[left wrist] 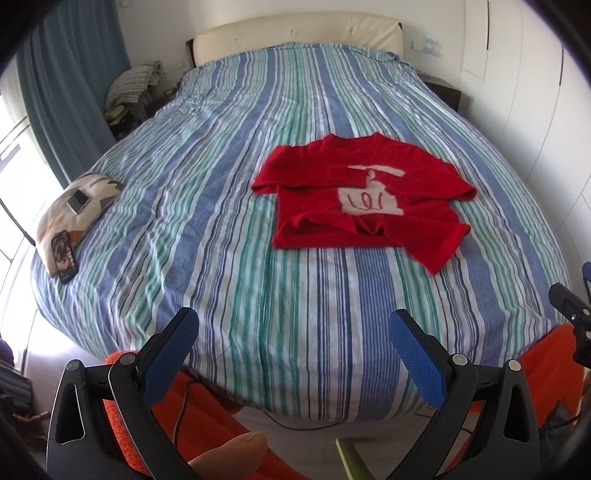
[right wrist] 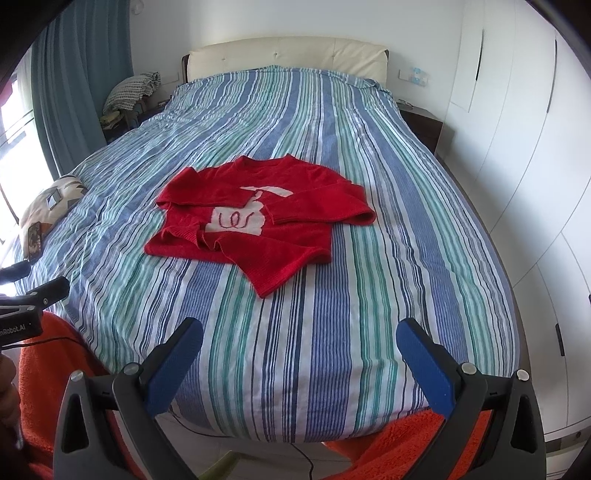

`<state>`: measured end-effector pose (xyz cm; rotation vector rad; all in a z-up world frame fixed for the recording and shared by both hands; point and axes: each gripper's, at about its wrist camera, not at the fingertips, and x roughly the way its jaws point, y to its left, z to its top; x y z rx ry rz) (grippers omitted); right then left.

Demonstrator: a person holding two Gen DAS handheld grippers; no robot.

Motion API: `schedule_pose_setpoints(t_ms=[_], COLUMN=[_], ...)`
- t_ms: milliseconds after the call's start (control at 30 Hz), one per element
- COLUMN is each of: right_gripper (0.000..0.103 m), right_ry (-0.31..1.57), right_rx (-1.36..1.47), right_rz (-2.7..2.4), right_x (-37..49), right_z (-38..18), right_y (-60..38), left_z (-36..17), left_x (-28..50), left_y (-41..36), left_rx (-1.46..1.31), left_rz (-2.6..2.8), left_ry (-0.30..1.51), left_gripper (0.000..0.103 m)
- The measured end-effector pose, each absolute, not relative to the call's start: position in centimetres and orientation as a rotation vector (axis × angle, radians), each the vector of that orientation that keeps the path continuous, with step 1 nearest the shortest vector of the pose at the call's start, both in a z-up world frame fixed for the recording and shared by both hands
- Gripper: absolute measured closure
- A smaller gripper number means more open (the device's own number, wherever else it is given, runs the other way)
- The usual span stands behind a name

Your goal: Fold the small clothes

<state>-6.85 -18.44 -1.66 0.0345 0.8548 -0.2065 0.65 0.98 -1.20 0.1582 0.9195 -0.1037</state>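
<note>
One red sweater (left wrist: 354,195) lies partly folded on the striped bedspread (left wrist: 221,229), both sleeves crossed over its pale chest patch, one corner trailing toward the foot of the bed. Two grippers, left gripper (left wrist: 293,354) and right gripper (right wrist: 299,363), hover at the bed's foot, each with blue pads spread wide and empty. One patterned cushion (left wrist: 70,210) at the bed's left edge carries two phones (left wrist: 64,254).

Bed (left wrist: 229,229) covered by blue, green and white striped sheet, cream headboard (left wrist: 295,35) at 12 o'clock. Red sweater (left wrist: 362,199) laid flat just right of centre, sleeves folded across front. Patterned cushion (left wrist: 74,214) placed at 9 o'clock edge, two phones (left wrist: 64,256) rested on it.
</note>
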Motion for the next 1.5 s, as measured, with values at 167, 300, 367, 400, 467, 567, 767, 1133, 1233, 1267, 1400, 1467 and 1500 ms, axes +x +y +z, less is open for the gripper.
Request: schedule_pose_setpoints(t_ms=[167, 300, 367, 400, 467, 567, 767, 1133, 1233, 1267, 1400, 1467, 1500], right_gripper=[0.000, 0.000, 0.000, 0.000, 0.000, 0.000, 0.000, 0.000, 0.000, 0.000, 0.000, 0.000, 0.000], right_ry=[0.860, 0.869, 0.873, 0.875, 0.878, 0.884, 0.891, 0.898, 0.901, 0.902, 0.904, 0.906, 0.908], right_rx=[0.030, 0.033, 0.035, 0.036, 0.038, 0.043, 0.049, 0.050, 0.053, 0.054, 0.055, 0.056, 0.056], right_rz=[-0.201, -0.196, -0.193, -0.193, -0.191, -0.190, -0.189, -0.189, -0.190, -0.189, -0.191, -0.192, -0.192], right_x=[-6.8, -6.7, -6.7, -6.7, -6.6, -6.4, -6.4, -6.2, -6.1, -6.2, -6.1, -6.2, -6.2], right_z=[-1.8, -2.1, -2.2, -2.3, -2.4, -2.6, -2.9, -3.0, -3.1, -3.2, -3.4, -3.5, -3.5], right_y=[-18.2, -17.7, -17.6, -17.6, -17.6, -17.6, -17.5, -17.3, -17.2, -17.2, -17.3, -17.4, -17.4], left_z=[-1.3, -1.5, -1.7, -1.7, -1.9, -2.1, -2.4, -2.7, -2.8, -2.8, -2.9, -2.9, -2.9], left_x=[0.5, 0.6, 0.6, 0.7, 0.8, 0.8, 0.9, 1.0, 0.9, 0.9, 1.0, 1.1, 1.1], left_y=[0.7, 0.5, 0.3, 0.3, 0.1, 0.0, -0.1, -0.1, -0.1, -0.1, -0.1, 0.0, 0.0], left_rx=[0.164, 0.169, 0.173, 0.176, 0.179, 0.184, 0.184, 0.181, 0.179, 0.178, 0.176, 0.176, 0.176], left_rz=[-0.112, -0.117, -0.117, -0.118, -0.119, -0.120, -0.123, -0.124, -0.125, -0.126, -0.127, -0.126, -0.125], left_ry=[0.922, 0.931, 0.933, 0.935, 0.939, 0.947, 0.958, 0.962, 0.967, 0.968, 0.973, 0.976, 0.978], left_gripper=[0.000, 0.000, 0.000, 0.000, 0.000, 0.000, 0.000, 0.000, 0.000, 0.000, 0.000, 0.000, 0.000])
